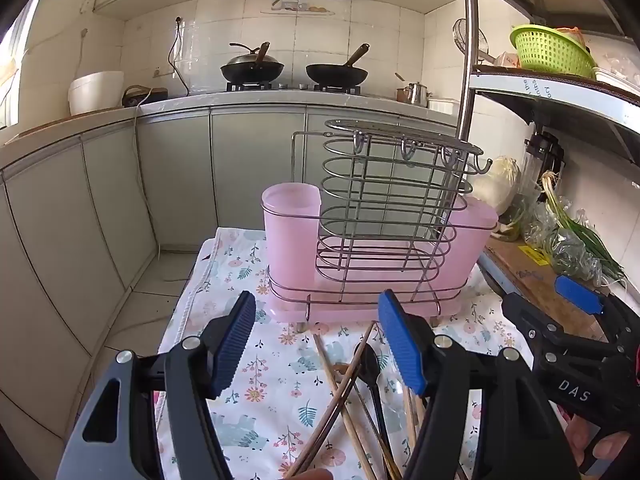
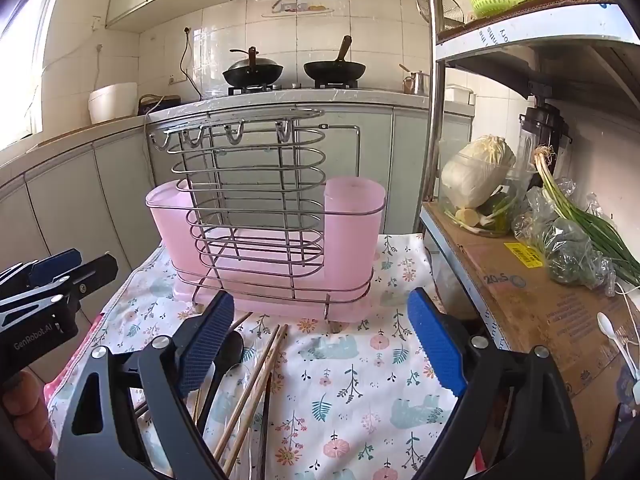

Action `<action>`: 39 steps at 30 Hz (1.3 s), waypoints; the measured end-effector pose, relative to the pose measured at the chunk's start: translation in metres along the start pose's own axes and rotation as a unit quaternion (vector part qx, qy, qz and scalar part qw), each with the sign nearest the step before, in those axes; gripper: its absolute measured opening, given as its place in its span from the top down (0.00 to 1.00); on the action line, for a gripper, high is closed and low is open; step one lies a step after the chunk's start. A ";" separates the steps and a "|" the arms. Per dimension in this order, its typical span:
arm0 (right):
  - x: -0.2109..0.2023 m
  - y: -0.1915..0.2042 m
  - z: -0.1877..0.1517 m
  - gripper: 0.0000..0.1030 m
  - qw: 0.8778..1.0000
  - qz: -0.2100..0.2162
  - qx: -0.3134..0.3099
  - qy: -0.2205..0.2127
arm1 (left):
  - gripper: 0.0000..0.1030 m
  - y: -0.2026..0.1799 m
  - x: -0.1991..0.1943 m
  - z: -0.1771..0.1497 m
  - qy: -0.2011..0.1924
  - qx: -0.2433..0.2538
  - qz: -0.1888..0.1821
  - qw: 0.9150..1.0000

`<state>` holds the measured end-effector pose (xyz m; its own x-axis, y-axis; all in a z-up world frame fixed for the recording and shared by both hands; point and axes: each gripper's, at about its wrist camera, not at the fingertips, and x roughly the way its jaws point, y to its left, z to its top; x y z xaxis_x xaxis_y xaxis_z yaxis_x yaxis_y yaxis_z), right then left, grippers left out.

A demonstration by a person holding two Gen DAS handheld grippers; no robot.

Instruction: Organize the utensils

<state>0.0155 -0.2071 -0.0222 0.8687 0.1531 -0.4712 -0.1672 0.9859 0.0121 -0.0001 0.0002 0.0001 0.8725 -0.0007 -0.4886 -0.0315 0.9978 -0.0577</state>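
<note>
Small table under a floral cloth (image 1: 248, 384); both tongs held low over its near edge, angled down toward the far side. Left gripper (image 1: 318, 344): jaws spread fully wide, blue ribbed pads well apart, nothing clamped between them; bare cloth and the tips of the utensils show in the gap. Right gripper (image 2: 322, 346): likewise at full spread and holding nothing, with cloth under the gap. In the left wrist view the right gripper intrudes at 3 o'clock; in the right wrist view the left one sits at 9 o'clock. Utensils lie loose in a crossed heap on the cloth: wooden chopsticks (image 1: 340, 392), a black spoon (image 1: 370, 364) and a clear plastic spoon (image 1: 390, 390) among them, at 6 o'clock in the left wrist view, just under the left gripper's right pad. From the right wrist the same heap sits at 7 o'clock, beside that gripper's left pad. Beyond the heap, at 12 o'clock from both tongs, stands the wire utensil rack (image 1: 392, 216) with pink plastic cups (image 1: 290, 232) at either end and a pink tray below; hooks along its top rail. Rack compartments look empty as far as visible. Woks (image 1: 252, 68) on the stove behind.
</note>
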 end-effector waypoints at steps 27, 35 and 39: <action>0.000 0.005 0.002 0.14 1.000 -0.001 -0.013 0.000 | 0.38 0.002 -0.003 0.004 0.000 -0.002 -0.001 1.000; -0.002 0.005 0.003 0.14 1.000 -0.003 -0.016 -0.004 | 0.38 -0.001 -0.005 0.007 -0.001 -0.002 -0.002 1.000; -0.001 0.006 0.003 0.14 1.000 -0.004 -0.017 -0.004 | 0.38 0.002 -0.003 0.005 -0.001 -0.003 -0.002 1.000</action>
<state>0.0150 -0.2016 -0.0185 0.8737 0.1464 -0.4638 -0.1763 0.9841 -0.0215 -0.0007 0.0028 0.0056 0.8737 -0.0046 -0.4865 -0.0310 0.9974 -0.0652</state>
